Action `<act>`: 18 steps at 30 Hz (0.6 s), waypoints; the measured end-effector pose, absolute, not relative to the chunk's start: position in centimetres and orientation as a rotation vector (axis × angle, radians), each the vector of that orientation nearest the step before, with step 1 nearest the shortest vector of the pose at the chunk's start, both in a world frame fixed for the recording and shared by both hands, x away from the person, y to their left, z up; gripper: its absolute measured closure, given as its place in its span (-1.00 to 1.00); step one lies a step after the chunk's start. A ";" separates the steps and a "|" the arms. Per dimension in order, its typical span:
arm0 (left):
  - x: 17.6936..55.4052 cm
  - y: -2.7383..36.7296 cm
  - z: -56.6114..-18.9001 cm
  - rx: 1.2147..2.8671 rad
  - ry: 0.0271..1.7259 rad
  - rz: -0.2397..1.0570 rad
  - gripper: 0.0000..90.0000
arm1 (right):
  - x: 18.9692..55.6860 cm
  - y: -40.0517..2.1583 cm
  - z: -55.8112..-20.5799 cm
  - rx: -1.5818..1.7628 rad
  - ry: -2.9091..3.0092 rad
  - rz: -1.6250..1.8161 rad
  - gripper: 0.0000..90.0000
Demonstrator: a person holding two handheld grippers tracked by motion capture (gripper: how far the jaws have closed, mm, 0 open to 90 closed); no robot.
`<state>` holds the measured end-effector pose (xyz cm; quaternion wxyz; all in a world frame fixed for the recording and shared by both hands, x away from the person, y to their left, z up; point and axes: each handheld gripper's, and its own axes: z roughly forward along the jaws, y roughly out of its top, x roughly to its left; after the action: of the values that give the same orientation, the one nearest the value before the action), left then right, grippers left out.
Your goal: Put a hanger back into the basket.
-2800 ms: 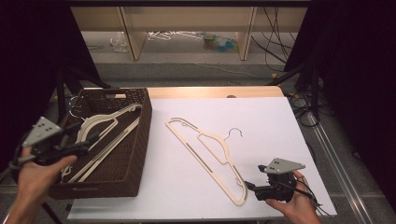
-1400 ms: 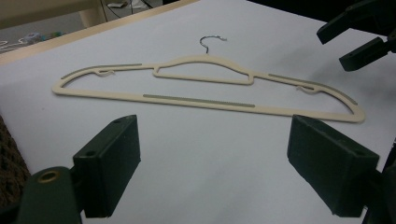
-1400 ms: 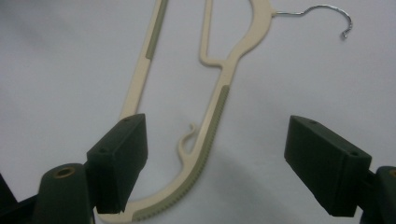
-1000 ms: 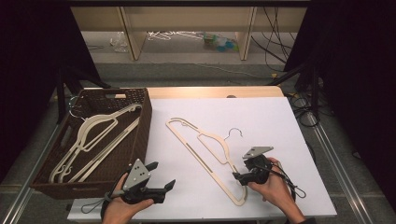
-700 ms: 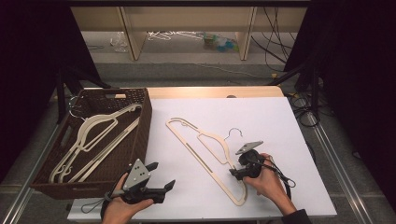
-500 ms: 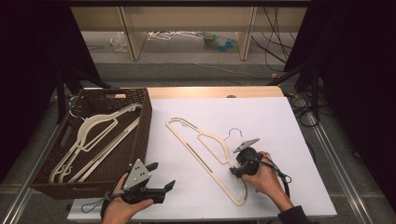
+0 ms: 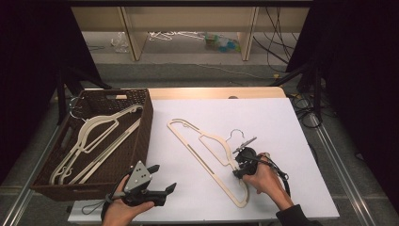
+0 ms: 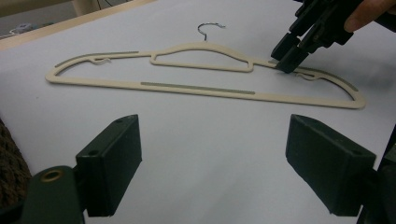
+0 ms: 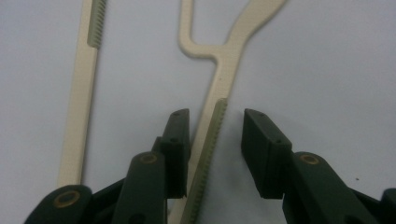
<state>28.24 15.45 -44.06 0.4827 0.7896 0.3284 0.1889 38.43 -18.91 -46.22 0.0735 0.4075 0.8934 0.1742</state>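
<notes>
one cream hanger (image 7: 207, 153) lies flat on the white counter (image 7: 291, 122), at three o'clock of the basket (image 7: 141, 108). right gripper (image 9: 215, 140) straddles its shoulder bar, fingers just been closing, not yet pinching. next: squeeze, lift. left gripper (image 8: 212, 163) hovers, fingers spread, empty.

Surface (image 7: 282, 117): white sheet laid over a wooden top.
Floor (image 7: 197, 70): grey, crossed by cables (image 7: 277, 28).
Shelving (image 7: 188, 19): pale wood, set behind.
Sides: hung with black curtains (image 7: 357, 70).
</notes>
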 end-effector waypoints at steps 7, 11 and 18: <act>28.2 15.6 -44.2 1.920 0.819 0.460 -0.59 | 38.6 -18.7 -46.2 1.208 2.702 0.488 0.49; 28.4 15.8 -44.1 1.915 0.807 0.461 -0.58 | 38.6 -19.0 -46.1 1.200 2.716 0.490 0.68; 28.4 15.9 -44.2 1.906 0.823 0.457 -0.57 | 38.7 -19.8 -46.0 1.119 2.776 0.524 0.72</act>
<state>28.42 15.93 -44.19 0.4863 0.7835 0.3381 0.1877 38.73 -19.80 -45.97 0.0513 0.3679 0.9124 0.1721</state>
